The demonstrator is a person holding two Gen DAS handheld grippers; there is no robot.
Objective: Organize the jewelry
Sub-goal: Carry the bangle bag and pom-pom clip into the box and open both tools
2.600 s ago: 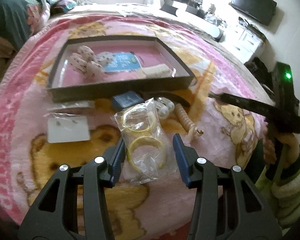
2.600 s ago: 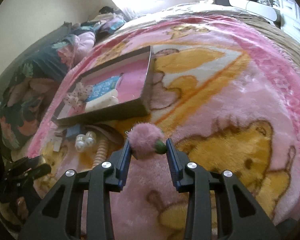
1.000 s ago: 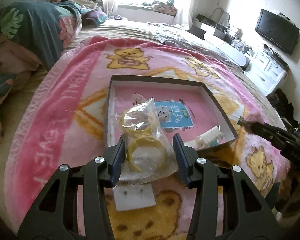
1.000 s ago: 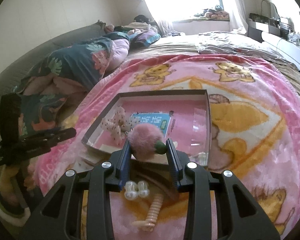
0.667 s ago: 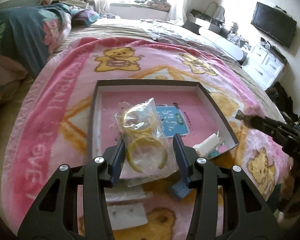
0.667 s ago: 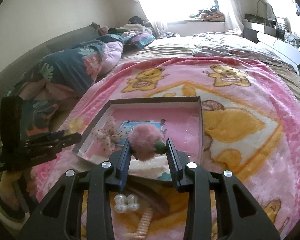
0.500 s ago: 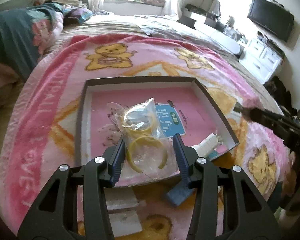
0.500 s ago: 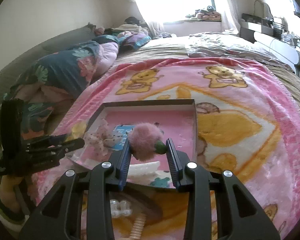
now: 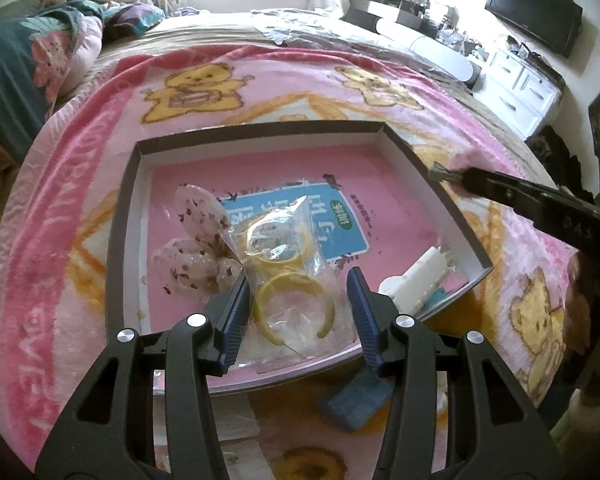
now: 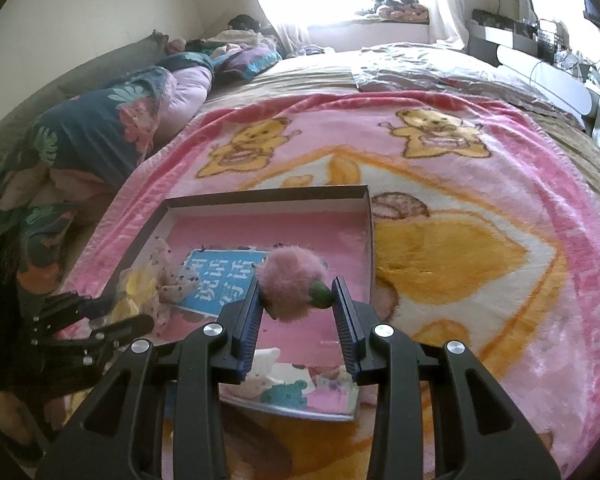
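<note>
My left gripper [image 9: 298, 300] is shut on a clear plastic bag of yellow bangles [image 9: 288, 276] and holds it over the near part of the shallow dark-rimmed box [image 9: 120, 216]. My right gripper [image 10: 295, 302] is shut on a pink fluffy pom-pom with a green tip [image 10: 290, 282], above the box [image 10: 370, 232] near its right side. In the box lie a blue card [image 9: 340, 220], a spotted fabric bow [image 9: 196, 256] and a white comb-like clip [image 9: 416, 284]. The right gripper shows from the side in the left wrist view [image 9: 444, 172].
The box sits on a pink teddy-bear blanket [image 9: 60, 184] on a bed. A small blue box [image 9: 356, 400] and white earring cards [image 9: 236, 432] lie in front of the box. Bedding is piled at the left [image 10: 100, 132]; white drawers [image 9: 516, 84] stand to the right.
Both grippers have come closer over the box with their loads. The bag now hangs above the box floor, and the pom-pom is above the box's right part.
</note>
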